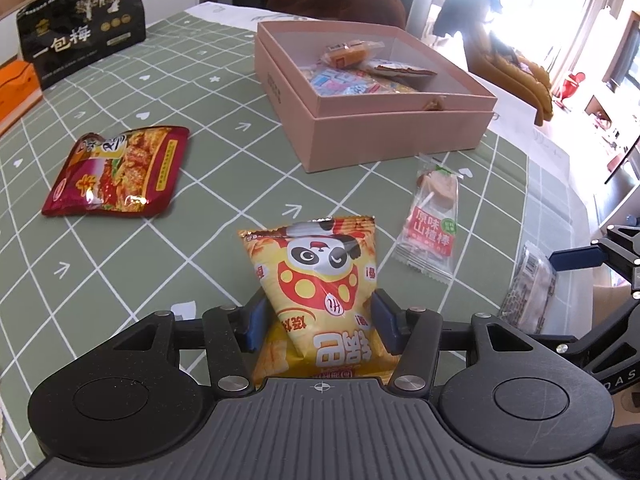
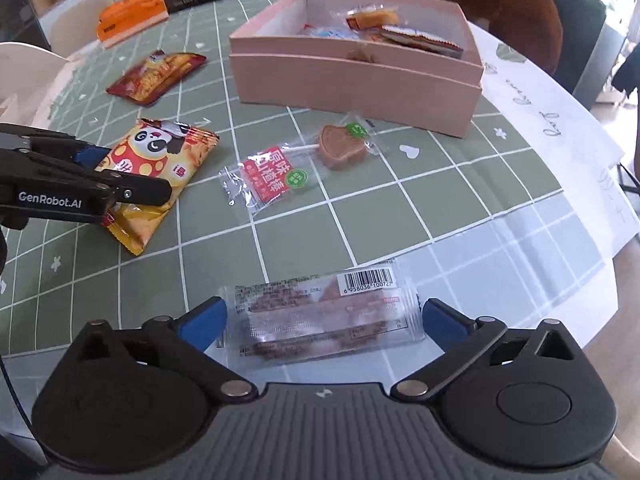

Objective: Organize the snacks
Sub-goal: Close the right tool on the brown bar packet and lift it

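Counter [image 2: 400, 184]: four snacks remained loose. Pink box [image 1: 384, 132]: several packets already inside. Left claw [image 1: 316, 320]: clenched on panda bag [image 1: 320, 276]. Right claw [image 2: 320, 320]: spread wide, straddling clear bar packet [image 2: 320, 312], not gripping.

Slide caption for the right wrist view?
Open right gripper straddles a clear snack packet near the pink box.
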The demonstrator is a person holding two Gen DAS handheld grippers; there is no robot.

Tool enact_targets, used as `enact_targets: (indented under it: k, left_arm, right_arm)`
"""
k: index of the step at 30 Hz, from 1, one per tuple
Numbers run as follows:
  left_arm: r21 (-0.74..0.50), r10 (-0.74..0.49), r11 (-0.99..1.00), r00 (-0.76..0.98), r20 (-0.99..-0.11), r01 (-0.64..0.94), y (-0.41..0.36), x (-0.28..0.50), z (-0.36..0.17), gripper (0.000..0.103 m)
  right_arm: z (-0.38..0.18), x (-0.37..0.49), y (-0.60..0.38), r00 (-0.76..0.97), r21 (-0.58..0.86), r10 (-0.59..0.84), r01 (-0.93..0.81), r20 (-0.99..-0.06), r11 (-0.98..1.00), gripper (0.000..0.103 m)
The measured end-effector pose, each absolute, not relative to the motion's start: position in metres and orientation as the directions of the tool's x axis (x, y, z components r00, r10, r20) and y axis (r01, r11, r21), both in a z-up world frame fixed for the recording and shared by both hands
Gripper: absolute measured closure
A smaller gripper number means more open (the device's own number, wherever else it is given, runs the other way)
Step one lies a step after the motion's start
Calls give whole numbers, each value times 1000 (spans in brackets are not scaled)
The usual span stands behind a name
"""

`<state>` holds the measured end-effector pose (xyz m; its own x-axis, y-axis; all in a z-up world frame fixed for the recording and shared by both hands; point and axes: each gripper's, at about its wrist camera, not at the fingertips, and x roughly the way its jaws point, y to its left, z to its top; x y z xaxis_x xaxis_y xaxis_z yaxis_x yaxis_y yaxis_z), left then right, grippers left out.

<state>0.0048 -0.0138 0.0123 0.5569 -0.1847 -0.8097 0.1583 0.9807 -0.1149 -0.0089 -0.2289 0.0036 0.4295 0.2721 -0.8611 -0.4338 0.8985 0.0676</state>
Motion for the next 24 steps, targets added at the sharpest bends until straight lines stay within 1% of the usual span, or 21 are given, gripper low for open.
enact_targets:
  k: [6,10,11,12,13,14,15,16,17,20,21,22,23,24]
  left_arm:
    - [-117,-185,981,559,-808,155,-13,5,12,45]
    - [-122,-189,980,557,-808,155,-13,3,13,45]
    - [-126,-191,980,560,-806,152,-12,2,13,45]
    - [-129,-190,981,565,-803,146,-11,1,13,47]
    - [-138,-192,981,571,-798,137,-9,0,13,47]
    - [-149,-195,981,578,-793,127,-8,-2,12,48]
    - [-158,-197,980,586,-786,117,-6,-4,12,49]
    - [-163,-197,980,592,-782,112,-5,-5,12,49]
    - [-163,-195,981,597,-778,109,-6,-6,11,49]
    - [-146,-186,983,602,-777,114,-8,-7,11,49]
    - [-148,-186,982,601,-777,113,-8,-7,11,49]
    - [-152,-190,982,598,-779,114,-8,-7,12,49]
    - [-157,-195,981,595,-780,116,-7,-8,12,49]
    - [-163,-200,980,593,-780,117,-6,-9,12,49]
  right_arm:
    - [3,-11,-226,413,44,286,-504,-865,862,0]
    - [4,-4,-224,380,55,303,-541,-874,839,0]
    - [6,-2,-224,370,66,303,-533,-878,843,5]
    - [8,-1,-226,375,75,305,-519,-875,851,14]
    - [12,-2,-228,376,90,316,-510,-871,856,17]
    - [17,-3,-230,381,101,324,-500,-866,860,30]
    - [23,-5,-232,396,101,325,-490,-859,866,57]
    - [27,-6,-233,393,108,327,-487,-859,867,66]
    - [30,-7,-234,388,118,331,-480,-860,869,67]
    - [35,-11,-238,401,129,344,-475,-849,871,67]
    - [36,-10,-239,389,149,358,-473,-849,868,64]
    - [35,-9,-240,364,180,373,-466,-854,867,58]
    - [34,-7,-240,331,214,388,-456,-860,864,40]
    - [32,-6,-239,310,246,405,-443,-861,862,26]
